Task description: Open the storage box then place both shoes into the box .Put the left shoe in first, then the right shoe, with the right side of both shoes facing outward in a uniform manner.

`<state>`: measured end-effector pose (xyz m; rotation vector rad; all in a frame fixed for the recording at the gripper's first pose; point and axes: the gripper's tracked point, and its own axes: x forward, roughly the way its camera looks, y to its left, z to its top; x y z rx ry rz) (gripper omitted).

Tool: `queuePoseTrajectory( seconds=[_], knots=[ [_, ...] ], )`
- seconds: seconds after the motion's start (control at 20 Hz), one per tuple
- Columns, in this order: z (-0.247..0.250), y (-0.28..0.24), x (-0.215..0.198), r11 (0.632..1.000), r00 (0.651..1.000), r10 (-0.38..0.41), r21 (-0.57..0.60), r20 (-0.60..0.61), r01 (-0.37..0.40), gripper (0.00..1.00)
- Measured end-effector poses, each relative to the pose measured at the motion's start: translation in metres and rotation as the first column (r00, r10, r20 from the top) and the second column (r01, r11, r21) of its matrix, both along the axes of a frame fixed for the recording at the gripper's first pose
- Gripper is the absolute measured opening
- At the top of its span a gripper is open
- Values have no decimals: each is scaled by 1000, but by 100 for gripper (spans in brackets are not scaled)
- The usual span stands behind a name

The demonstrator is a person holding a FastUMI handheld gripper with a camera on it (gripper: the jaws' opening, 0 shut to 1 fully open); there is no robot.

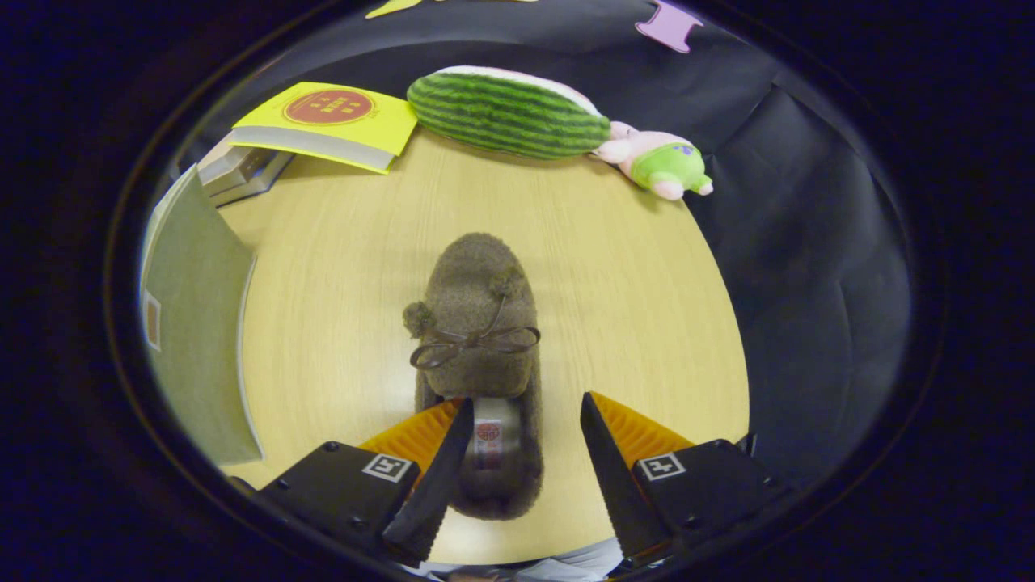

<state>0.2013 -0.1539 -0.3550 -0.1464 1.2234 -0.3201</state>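
Brown and fuzzy, the shoe (479,356) lay on the wooden table (631,323), heel end between the fingers of the tool (525,436), which stood open, not pressing it. Beyond its toe rested a watermelon plush (505,113), a pink toy (659,162) and a yellow book (327,121).

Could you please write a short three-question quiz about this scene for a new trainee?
1. True or false: the gripper is shut on the brown fuzzy shoe.
2. Which toy lies beside the watermelon plush? A) pink and green plush B) ball C) car
3. What lies on the wooden table, far left beyond the shoe? The yellow ____.

Key: 1 false, the fingers stand open around the shoe's heel; 2 A; 3 book.
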Motion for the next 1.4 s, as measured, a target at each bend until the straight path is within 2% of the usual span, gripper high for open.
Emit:
queuePoseTrajectory(
  seconds=[0.2,0.35,0.45,0.65,0.75,0.9,1.1,1.2,1.4],
  knots=[
    [-22,0,12,999,1000,11,32,0,-11,60],
    [-32,-6,20,1000,1000,24,13,20,-24,36],
    [-34,-6,20,999,999,22,40,27,-23,23],
    [-33,-11,22,1000,999,3,30,53,-4,7],
    [-33,-12,22,999,996,-37,38,78,34,7],
    [-32,-12,22,997,993,-56,52,99,51,6],
    [-25,6,18,980,986,-114,175,120,92,6],
    [-14,15,17,969,979,-138,226,149,102,6],
    [25,25,16,974,965,-132,210,228,84,7]
  ],
)
